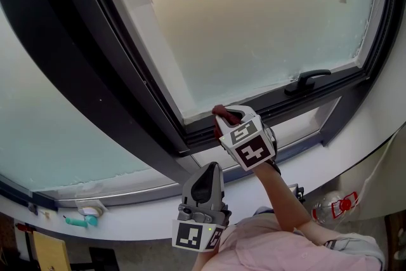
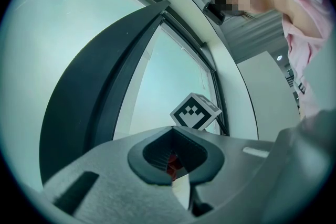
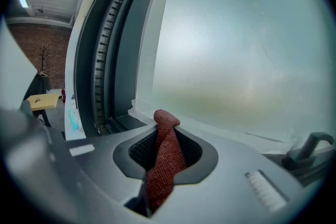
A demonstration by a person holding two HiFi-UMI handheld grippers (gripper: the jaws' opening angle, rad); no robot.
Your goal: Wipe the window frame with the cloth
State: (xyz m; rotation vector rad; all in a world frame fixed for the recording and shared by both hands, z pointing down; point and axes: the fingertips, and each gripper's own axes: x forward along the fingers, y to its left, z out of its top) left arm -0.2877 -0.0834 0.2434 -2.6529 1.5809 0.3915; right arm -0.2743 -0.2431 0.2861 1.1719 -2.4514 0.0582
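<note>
head view / right tongs point(image 1: 227, 118): raised to the window, clamped on a red-brown cloth point(image 1: 221, 113)
head view / cloth: bunched end sticks out past the tips, at the lower rail of the dark window frame point(image 1: 127, 95), near its corner; can't tell whether it touches
head view / left tongs point(image 1: 206, 176): lower, over the white sill point(image 1: 152, 220), tips pointing up at the frame, carrying nothing
head view / window handle point(image 1: 307, 80): black, on the same rail, well right of the cloth
head view / frosted glass point(image 1: 254, 22): fills the sash above the cloth
left gripper view / left tongs point(image 2: 176, 159): drawn together to a thin slit, nothing pinched; a bit of red shows through the hollow between the pads
left gripper view / marker cube point(image 2: 195, 111): the right tongs' own, up ahead against the glass
right gripper view / right tongs point(image 3: 165, 150): closed tight on the cloth point(image 3: 160, 173)
right gripper view / cloth: knit strip runs up through the pads, folded tip just beside the lower sash corner
right gripper view / window frame point(image 3: 86, 65): dark, left of the glass
right gripper view / window handle point(image 3: 310, 147): far right
</note>
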